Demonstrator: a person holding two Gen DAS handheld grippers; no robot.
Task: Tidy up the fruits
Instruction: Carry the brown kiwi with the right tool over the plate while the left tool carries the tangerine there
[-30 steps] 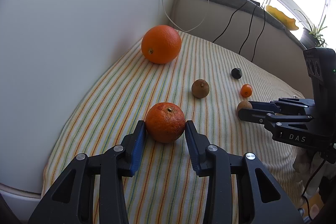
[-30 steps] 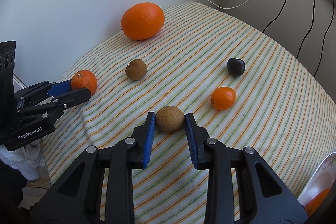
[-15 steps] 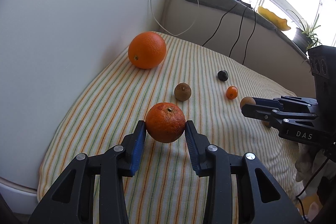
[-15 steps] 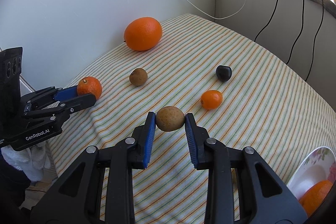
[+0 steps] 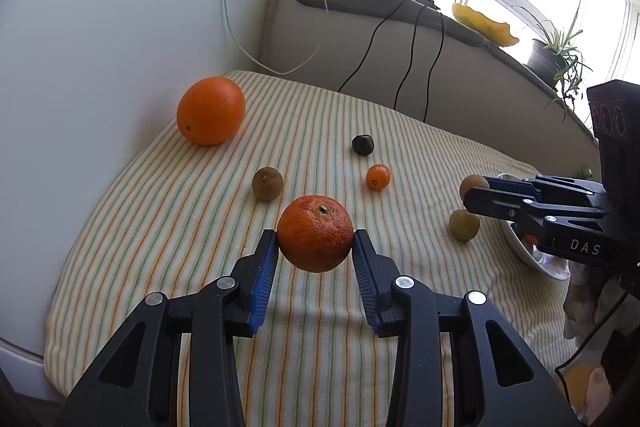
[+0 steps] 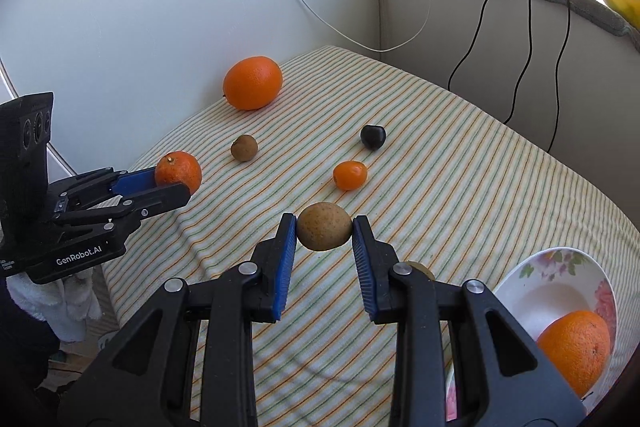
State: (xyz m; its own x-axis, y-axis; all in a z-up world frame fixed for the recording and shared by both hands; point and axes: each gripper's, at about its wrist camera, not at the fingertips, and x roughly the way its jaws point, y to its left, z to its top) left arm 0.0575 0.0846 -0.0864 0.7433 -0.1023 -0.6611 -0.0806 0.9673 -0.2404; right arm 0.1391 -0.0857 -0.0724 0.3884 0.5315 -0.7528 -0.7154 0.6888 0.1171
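Striped cloth (image 5: 168, 227) lies beneath your 2 grippers. Your left gripper (image 5: 315, 251) clamps a reddish mandarin (image 5: 315, 233) above it. Your right gripper (image 6: 324, 233) clamps a brown fruit (image 6: 324, 226), near a floral bowl (image 6: 560, 263) holding 1 orange (image 6: 576, 347).

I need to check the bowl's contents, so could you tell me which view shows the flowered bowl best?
The right wrist view: the flowered bowl shows its inside, holding an orange. The left wrist view shows only its rim.

My 2 wrist cameras look down along their fingers, close above the shared striped cloth (image 5: 168, 227), each catching the other's gripper.
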